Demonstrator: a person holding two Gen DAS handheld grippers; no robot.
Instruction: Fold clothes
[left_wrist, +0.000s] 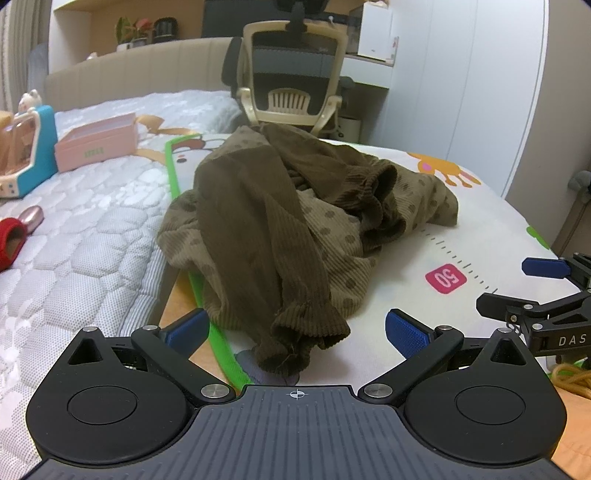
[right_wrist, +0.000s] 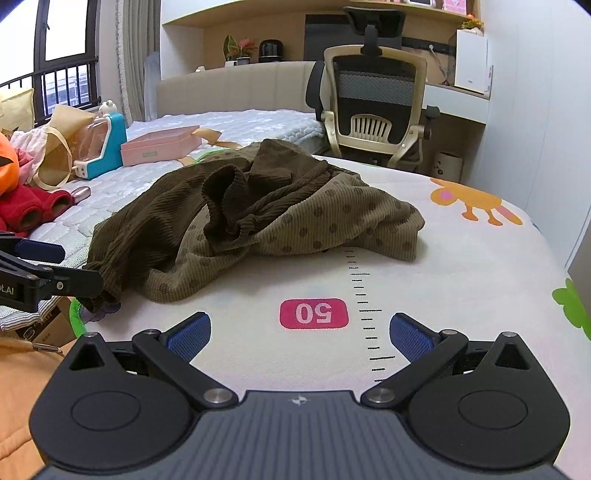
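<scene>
A crumpled brown corduroy garment (left_wrist: 280, 214) with a lighter dotted body and dark sleeves lies in a heap on the white printed mat (left_wrist: 480, 206). One dark sleeve cuff (left_wrist: 295, 343) hangs toward me, between the fingers of my left gripper (left_wrist: 297, 330), which stands open with nothing clamped. In the right wrist view the same garment (right_wrist: 258, 214) lies ahead and to the left. My right gripper (right_wrist: 301, 332) is open over the bare mat (right_wrist: 461, 280) near the pink "50" label (right_wrist: 314, 314), clear of the cloth.
A quilted mattress (left_wrist: 74, 236) lies left of the mat, carrying a pink box (left_wrist: 98, 142), a blue toy (left_wrist: 29, 147) and red clothing (right_wrist: 26, 206). An office chair (right_wrist: 373, 107) and a desk stand beyond. The other gripper (left_wrist: 546, 295) shows at the right edge.
</scene>
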